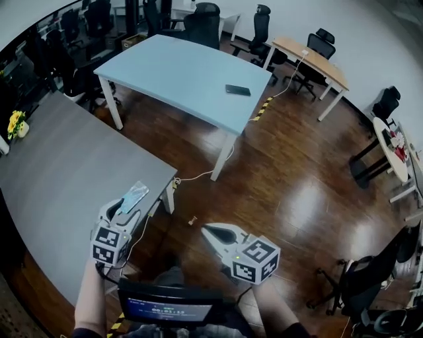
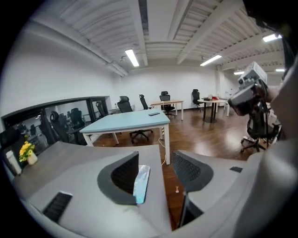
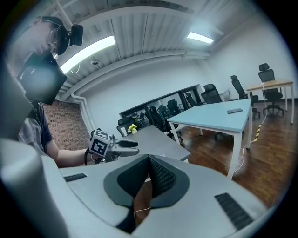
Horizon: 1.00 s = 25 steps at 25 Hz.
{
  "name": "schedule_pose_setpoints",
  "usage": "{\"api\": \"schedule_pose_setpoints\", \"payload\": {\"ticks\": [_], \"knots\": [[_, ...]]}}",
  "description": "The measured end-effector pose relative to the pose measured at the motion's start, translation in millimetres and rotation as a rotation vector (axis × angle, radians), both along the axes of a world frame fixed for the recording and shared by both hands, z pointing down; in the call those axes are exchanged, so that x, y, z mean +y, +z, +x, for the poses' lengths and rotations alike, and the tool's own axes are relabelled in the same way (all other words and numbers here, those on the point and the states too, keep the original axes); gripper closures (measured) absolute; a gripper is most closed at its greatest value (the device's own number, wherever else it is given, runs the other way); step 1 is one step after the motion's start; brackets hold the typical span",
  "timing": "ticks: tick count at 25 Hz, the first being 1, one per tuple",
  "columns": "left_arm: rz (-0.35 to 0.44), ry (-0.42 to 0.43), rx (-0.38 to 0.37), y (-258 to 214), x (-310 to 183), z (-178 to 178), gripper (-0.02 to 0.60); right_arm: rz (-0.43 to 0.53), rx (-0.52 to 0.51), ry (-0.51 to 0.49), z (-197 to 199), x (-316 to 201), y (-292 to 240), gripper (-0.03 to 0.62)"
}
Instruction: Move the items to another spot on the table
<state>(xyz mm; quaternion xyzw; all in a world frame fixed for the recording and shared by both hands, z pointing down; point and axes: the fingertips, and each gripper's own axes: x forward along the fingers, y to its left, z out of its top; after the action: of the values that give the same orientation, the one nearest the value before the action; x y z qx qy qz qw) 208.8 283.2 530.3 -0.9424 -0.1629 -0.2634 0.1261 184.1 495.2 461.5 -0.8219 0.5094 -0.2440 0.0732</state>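
The left gripper (image 1: 125,210) is released, its jaws standing well apart over the near corner of the grey table (image 1: 59,171), with a pale phone (image 1: 132,197) between them. Its own view shows the phone lying close along the inner face of the left jaw, though whether it touches that jaw cannot be told. The right jaw is well clear of it. The right gripper (image 1: 205,228) is clenched with nothing in it, the two jaws meeting tip to tip, and it hangs over the wooden floor (image 1: 291,178) off the table's edge, at about 4 o'clock from the left one. The grey table fills the left of the head view, with a small pot of yellow flowers (image 1: 16,123) at its far left edge, toward 10 o'clock. Behind it, at 12 o'clock, stands a light blue table (image 1: 178,72) with a dark phone (image 1: 237,90) lying flat near its right end. Black office chairs (image 1: 201,20) line the back of the room, and a wooden desk (image 1: 310,59) sits at 1 o'clock. The pale phone lies on the grey table just inside the corner, at about 1 o'clock from the left gripper's marker cube (image 1: 109,243) and well apart from the right gripper.
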Motion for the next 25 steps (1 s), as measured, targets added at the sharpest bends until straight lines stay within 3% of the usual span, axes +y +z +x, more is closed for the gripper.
{"api": "schedule_pose_setpoints", "payload": {"ticks": [2,4,6,12,18,25], "knots": [[0.067,0.053,-0.033,13,-17,12,0.331,-0.029,0.022,-0.029,12,-32,-5,0.614],[0.183,0.109,-0.095,36,-32,23,0.327,-0.045,0.038,-0.062,22,-57,-11,0.614],[0.263,0.15,-0.158,60,-40,28,0.288,-0.05,0.027,-0.101,27,-72,-11,0.614],[0.27,0.166,-0.255,109,-58,35,0.283,-0.064,-0.015,-0.126,52,-95,1,0.614],[0.386,0.221,-0.322,144,-49,43,0.281,-0.06,-0.047,-0.19,64,-113,19,0.614],[0.44,0.257,-0.459,166,-54,43,0.278,-0.004,-0.077,-0.185,95,-127,16,0.614]]}}
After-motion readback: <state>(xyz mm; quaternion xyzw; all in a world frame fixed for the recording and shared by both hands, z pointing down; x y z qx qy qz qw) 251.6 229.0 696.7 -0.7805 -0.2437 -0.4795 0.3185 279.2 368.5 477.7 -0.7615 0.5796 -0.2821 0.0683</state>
